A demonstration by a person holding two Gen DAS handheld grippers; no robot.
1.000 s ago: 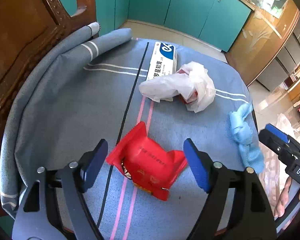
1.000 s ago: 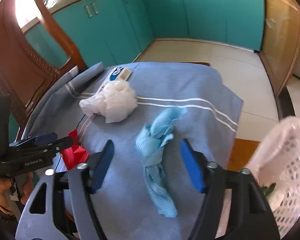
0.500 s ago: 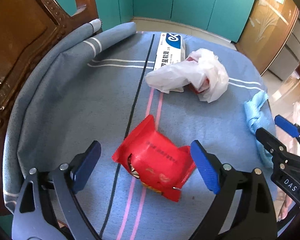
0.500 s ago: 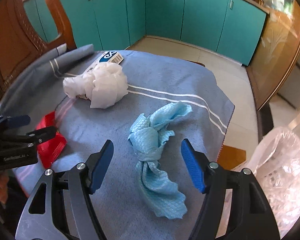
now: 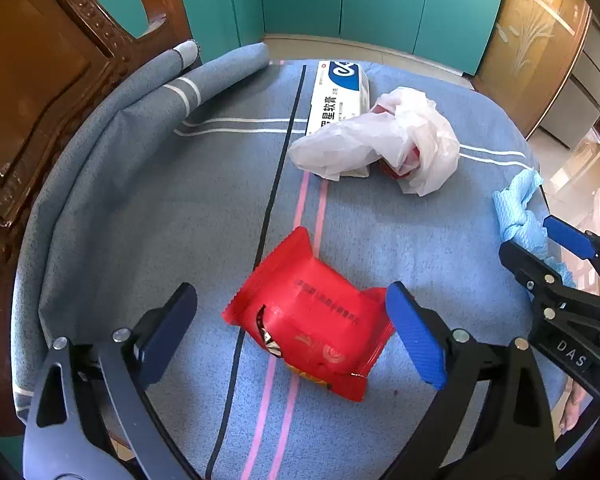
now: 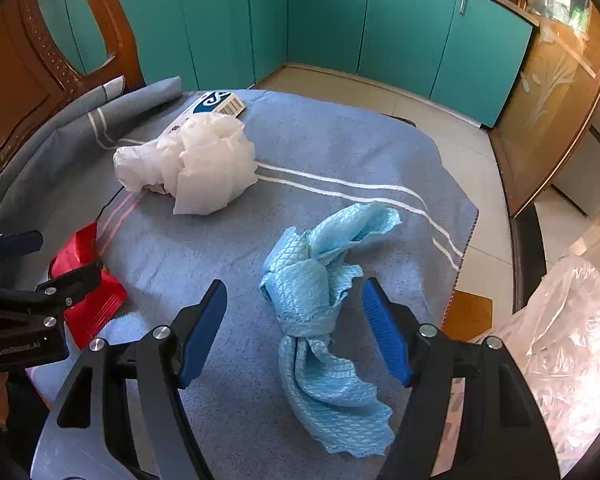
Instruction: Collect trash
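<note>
The left tool (image 5: 292, 330) gapes wide, empty, with the wrapper (image 5: 310, 322) between its fingers; the right tool (image 6: 294, 326) likewise straddles the rag (image 6: 316, 304). Lower each squarely before closing, probably pinching the bunched middle so nothing slips.

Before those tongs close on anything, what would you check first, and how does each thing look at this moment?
1. Left tongs open wide enough for the red wrapper: ok.
2. Wrapper sits between the left fingers: ok, though the right finger is very near its edge.
3. Right tongs open around the blue cloth: ok.
4. Cloth lies free of the white plastic bag: ok, clearly apart.
5. The two tongs are clear of each other: ok.
6. Lined bin open and within reach: cannot tell, only its edge shows.
</note>
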